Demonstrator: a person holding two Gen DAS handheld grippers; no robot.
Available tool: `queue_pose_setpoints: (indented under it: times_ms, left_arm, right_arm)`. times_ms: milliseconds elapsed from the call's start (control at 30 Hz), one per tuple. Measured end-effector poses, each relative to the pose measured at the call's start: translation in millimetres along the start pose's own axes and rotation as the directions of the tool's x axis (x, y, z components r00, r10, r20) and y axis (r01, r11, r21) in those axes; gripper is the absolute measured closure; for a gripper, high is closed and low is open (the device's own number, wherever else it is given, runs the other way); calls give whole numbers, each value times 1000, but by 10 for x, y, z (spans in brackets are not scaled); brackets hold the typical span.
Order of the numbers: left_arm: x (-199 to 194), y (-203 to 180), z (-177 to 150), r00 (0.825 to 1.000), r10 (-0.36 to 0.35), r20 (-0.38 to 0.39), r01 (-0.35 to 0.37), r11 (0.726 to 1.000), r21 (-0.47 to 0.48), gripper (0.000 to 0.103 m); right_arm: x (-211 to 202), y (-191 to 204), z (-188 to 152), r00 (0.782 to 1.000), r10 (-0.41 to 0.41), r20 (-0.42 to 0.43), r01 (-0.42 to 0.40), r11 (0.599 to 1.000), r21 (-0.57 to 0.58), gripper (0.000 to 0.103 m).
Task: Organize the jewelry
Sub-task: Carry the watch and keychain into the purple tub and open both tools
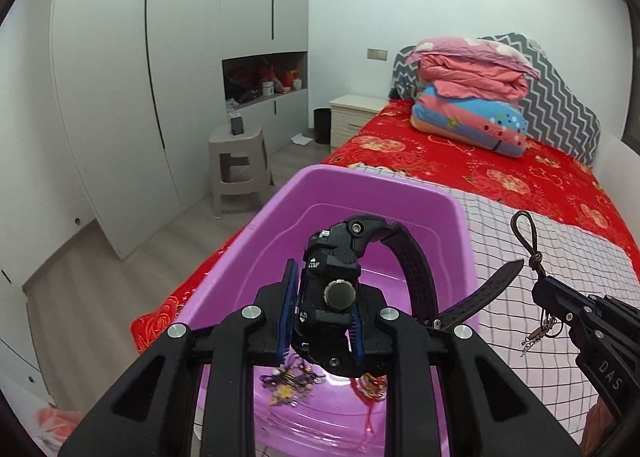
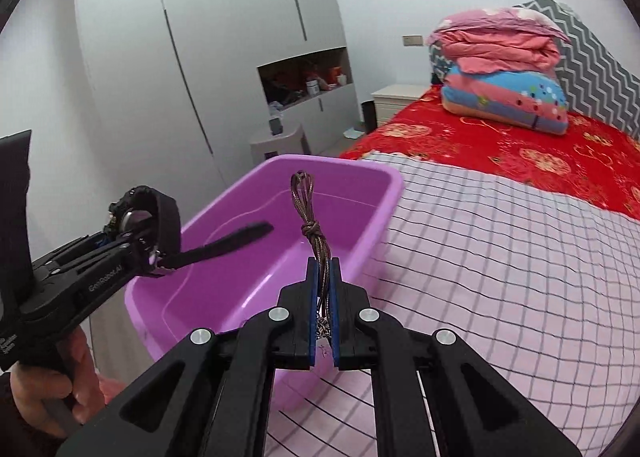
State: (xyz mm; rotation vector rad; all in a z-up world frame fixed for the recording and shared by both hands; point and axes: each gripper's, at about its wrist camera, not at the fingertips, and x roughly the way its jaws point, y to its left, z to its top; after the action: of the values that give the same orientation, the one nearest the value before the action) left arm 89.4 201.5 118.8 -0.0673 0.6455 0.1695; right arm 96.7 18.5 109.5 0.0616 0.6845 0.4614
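Observation:
My left gripper (image 1: 320, 313) is shut on a black wristwatch (image 1: 332, 289), held above the purple plastic tub (image 1: 280, 217); the strap (image 1: 476, 293) hangs out to the right. Small beaded jewelry (image 1: 288, 381) and a red cord piece (image 1: 370, 387) lie on the tub's floor. My right gripper (image 2: 324, 289) is shut on a brown cord necklace (image 2: 308, 209), its knotted loop sticking up over the tub (image 2: 372, 225). The left gripper with the watch (image 2: 136, 225) shows at the left of the right wrist view, and the right gripper with the cord (image 1: 532, 245) at the right of the left wrist view.
The tub sits on a pink checked cloth (image 2: 500, 257) on a bed with a red floral sheet (image 1: 460, 161). Folded quilts (image 1: 472, 97) lie at the headboard. A grey stool (image 1: 236, 169), a nightstand (image 1: 356, 113) and white wardrobes (image 1: 120, 97) stand beyond.

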Motion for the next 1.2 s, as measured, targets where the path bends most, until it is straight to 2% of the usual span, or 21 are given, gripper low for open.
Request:
queue_pose_setpoints:
  times_ms: [167,333,633,700,733,767,833,867,900,1000,1200]
  left_arm:
    - [265,184,8,999,21,-37,-22,999,-25,81]
    - [546,292,-49,996,27,-88,-30,999,-37,81]
    - [855,352,-153,986,40,-161,-48,998,-43,81]
    - [896,370,-152,983,50,-178,-59,997,-45,78]
    - [897,379,-152,982,47,-180,-57,997,-51,76]
    - [890,378,-164,981,52,-189,-63,997,-49,68]
    - [913,374,-198,973,90,-211,-99,994,-34,65]
    - [893,385,-205,975,95,-201,-104,994,-34,51]
    - [851,399,-202,977,107,-184,-116,992,-41,37]
    - [725,421,-163,981,124,-146,-135,989,-63,27]
    - [597,368,-146,984,111,-140,-122,990,-75,21]
  right_arm:
    - [366,261,162,998,47,-38,-47,999,-17,97]
    - [742,411,208,994,54,-93,-58,997,-42,97]
    - [1127,414,118,985,43,-168,-51,998,-47,97]
    - [1157,399,106,984,37,-176,-45,998,-43,97]
    - [1163,390,99,983,38,-178,-46,998,-43,92]
    - [1157,388,92,983,32,-181,-41,998,-45,84]
    - [1161,364,108,984,12,-176,-21,999,-48,72]
    - [1138,347,110,985,8,-170,-15,999,-44,66]
    - [1110,338,111,986,6,-165,-13,999,-40,66]
    - [1048,313,105,988,-6,-157,-2,999,-46,66]
    - [886,313,38,989,-10,-145,3,999,-51,66]
